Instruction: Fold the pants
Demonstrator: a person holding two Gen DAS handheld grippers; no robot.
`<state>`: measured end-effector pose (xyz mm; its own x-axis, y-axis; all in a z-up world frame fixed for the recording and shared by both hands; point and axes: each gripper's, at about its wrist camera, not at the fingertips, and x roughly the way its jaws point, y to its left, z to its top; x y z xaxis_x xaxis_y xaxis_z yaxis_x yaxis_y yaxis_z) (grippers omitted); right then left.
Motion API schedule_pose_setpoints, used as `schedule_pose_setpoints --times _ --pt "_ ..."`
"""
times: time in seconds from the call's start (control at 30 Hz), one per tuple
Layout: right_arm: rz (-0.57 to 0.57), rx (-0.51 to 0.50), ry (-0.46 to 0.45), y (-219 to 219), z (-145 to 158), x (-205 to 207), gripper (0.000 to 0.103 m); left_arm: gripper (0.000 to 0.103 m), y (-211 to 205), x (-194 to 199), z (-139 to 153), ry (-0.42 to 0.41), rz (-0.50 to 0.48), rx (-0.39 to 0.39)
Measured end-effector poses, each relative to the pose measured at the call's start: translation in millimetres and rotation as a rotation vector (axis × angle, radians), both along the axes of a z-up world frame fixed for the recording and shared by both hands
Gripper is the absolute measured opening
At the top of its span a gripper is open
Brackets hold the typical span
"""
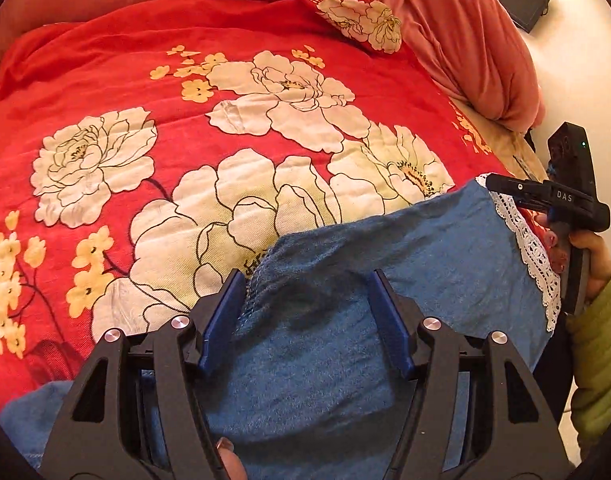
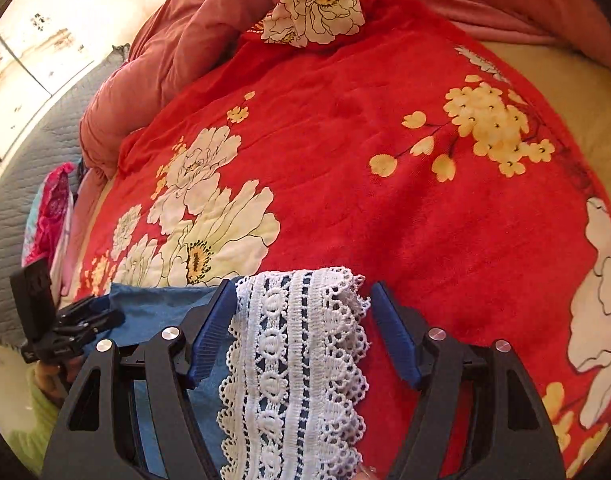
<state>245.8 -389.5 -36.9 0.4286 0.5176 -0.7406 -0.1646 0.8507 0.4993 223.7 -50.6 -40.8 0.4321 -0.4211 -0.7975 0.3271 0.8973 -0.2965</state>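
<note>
A red bedspread [image 1: 185, 60] with cream flowers covers the bed, a pink quilt [image 1: 445, 20] bunched at twelve o'clock. The left gripper [image 1: 305, 320] stands spread over the blue pants [image 1: 405, 260] at six o'clock, pads off the soft cloth. The right gripper [image 2: 303, 328] is likewise spread, straddling the white lace trim [image 2: 297, 360] without pinching it

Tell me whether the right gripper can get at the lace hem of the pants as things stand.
Probably yes. The lace hem already lies between the open jaws of the right gripper, with nothing over it; only the red floral bedspread lies beyond.
</note>
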Motion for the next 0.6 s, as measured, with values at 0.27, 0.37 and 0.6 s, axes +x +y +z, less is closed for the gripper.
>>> schedule_pose_setpoints --times 0.27,0.37,0.6 --pt "0.127 -0.022 -0.078 24 9 -16 0.019 0.009 -11 -1 1 -0.032 -0.006 0.011" --pt "0.132 -0.056 -0.191 29 33 -30 0.019 0.006 -6 -3 13 -0.075 0.020 -0.012" --pt "0.133 -0.144 -0.281 33 64 -19 0.019 0.006 -13 -9 36 -0.231 0.025 0.061"
